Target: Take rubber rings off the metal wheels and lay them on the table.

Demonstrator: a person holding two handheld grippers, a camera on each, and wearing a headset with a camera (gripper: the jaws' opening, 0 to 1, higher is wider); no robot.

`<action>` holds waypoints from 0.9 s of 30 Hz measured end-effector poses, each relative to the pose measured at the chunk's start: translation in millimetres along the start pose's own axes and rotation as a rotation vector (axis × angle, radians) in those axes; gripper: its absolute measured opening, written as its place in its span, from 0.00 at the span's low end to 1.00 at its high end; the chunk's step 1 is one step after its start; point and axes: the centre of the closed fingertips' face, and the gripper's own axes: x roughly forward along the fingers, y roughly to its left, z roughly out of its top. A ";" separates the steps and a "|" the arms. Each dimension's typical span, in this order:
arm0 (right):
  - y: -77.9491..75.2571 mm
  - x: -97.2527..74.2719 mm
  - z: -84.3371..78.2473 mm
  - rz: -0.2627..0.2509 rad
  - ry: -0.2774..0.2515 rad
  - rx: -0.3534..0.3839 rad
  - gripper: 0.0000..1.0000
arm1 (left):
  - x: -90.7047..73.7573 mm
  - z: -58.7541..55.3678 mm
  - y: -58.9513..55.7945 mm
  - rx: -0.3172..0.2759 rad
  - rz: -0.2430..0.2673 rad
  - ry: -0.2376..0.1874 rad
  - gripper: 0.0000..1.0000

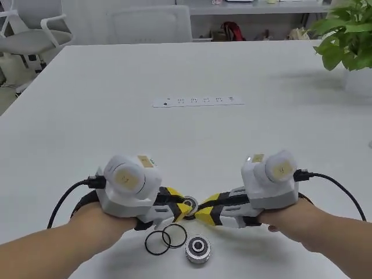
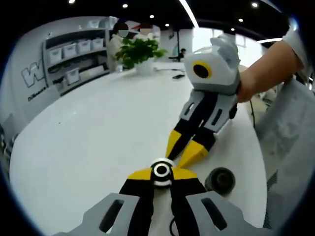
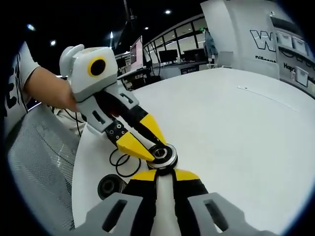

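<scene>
Step, likely: stripping ring from wheel [image 1: 189, 205]. Left gripper [image 1: 182, 207] clenched on wheel; right gripper [image 1: 202, 214] jaws together at rim, ring hold unclear. Two rings [image 1: 165, 238] lie near. Next: peel, lay alongside.

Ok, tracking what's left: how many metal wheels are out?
2. The first wheel is pinched between the left claw and right claw; the second wheel lies free on the table nearby. None seems hidden.
</scene>
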 end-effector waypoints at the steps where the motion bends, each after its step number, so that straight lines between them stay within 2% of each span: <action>1: -0.1 -0.2 0.0 -0.001 -0.001 0.000 0.06 | 0.0 -0.1 0.1 -0.001 0.001 0.000 0.12; 4: -3.3 -0.2 0.9 -0.018 -0.003 0.018 0.01 | 0.1 -0.3 0.3 0.000 0.003 -0.002 0.12; 8: -5.8 0.0 1.1 -0.029 -0.001 0.041 0.00 | 0.3 -0.3 0.7 0.004 0.004 0.000 0.12; 16: -5.9 -5.5 4.9 -0.025 -0.027 0.126 0.00 | 0.1 -0.3 0.3 0.013 0.005 0.002 0.12; 18: -7.1 -8.1 7.4 -0.023 -0.044 0.176 0.00 | -0.2 -0.4 0.2 0.014 0.005 0.002 0.12; 22: -6.7 -7.6 6.5 -0.021 -0.040 0.176 0.00 | -0.1 -0.4 -0.3 0.014 0.004 0.002 0.12; 27: -8.3 -8.2 10.2 -0.015 -0.087 0.286 0.00 | -0.3 -0.7 -0.5 0.005 0.007 0.001 0.11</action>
